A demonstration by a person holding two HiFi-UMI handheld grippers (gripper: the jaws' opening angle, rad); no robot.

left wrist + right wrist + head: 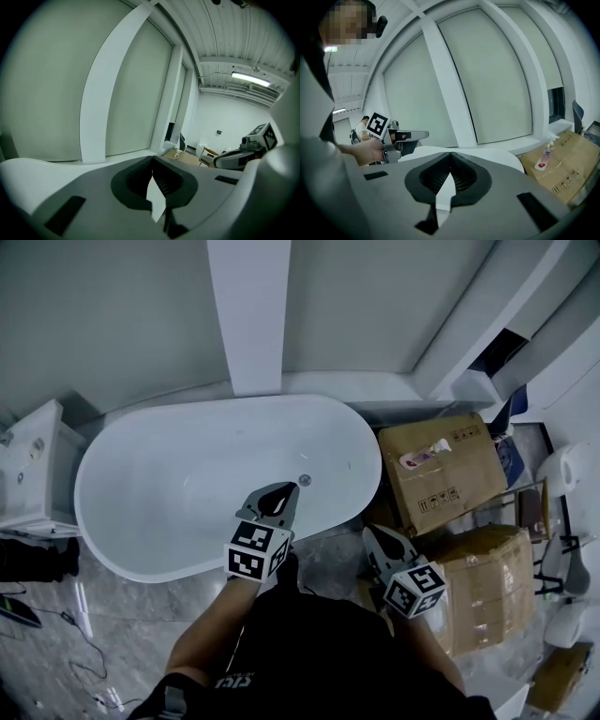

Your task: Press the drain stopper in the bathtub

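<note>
1. Holds the left gripper (279, 495) over the bathtub (178, 493), fingers closed and empty, tips just beside the drain stopper (304, 480).
2. Holds the right gripper (379, 542) outside the bathtub near cardboard boxes (441, 474), fingers closed, empty.

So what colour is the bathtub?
White all over. The bathtub shows best in the head view.

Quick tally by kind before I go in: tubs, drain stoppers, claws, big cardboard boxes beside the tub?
Bathtub: 1
Drain stopper: 1
Claws: 2, left claw, right claw
Cardboard boxes: 2, upper box, lower box
Total: 6
</note>
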